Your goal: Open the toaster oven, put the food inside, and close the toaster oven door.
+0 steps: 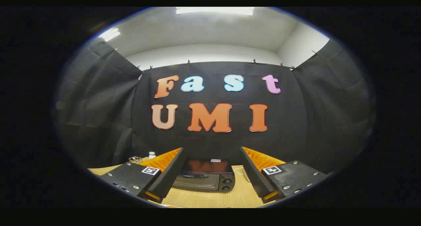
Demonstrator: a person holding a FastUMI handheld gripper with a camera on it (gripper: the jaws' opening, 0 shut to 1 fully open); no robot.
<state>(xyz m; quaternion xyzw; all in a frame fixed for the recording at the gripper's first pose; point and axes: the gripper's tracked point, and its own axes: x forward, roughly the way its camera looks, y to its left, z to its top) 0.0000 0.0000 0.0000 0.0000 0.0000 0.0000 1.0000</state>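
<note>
Between the two fingers, position: the toaster oven [205, 175] sits on the table [213, 198], just ahead of the fingertips and framed by them, touching neither.
Hand-held gripper: hand-held gripper [212, 157] is spread wide, fingers well apart and holding nothing; each finger [169, 173] slopes inward toward the oven, with a ridged pad on its inner side and a square black-and-white marker on its mount.
Toaster oven, orientation: long axis runs side to side across the line of the fingers; the front face looks back toward the gripper, turned slightly so the control end lies nearer the right finger.
Toaster oven, appearance: a dark, boxy body with a glossy flat top that mirrors the coloured shapes on the wall behind; a small pale label sits near the back of the top.
Toaster oven, door: closed, with a bar handle along its upper edge.
Toaster oven, controls: two round knobs [227, 184] stacked one above the other at the right end of the front.
Table: light wood grain, carrying the oven.
Beyond the left finger: a small white bottle [152, 155] and a small open-framed object [135, 159], too small to identify.
Beside the right finger: a white cord [242, 172] lies on the table just right of the oven.
Backdrop: black cloth wall behind the table.
</note>
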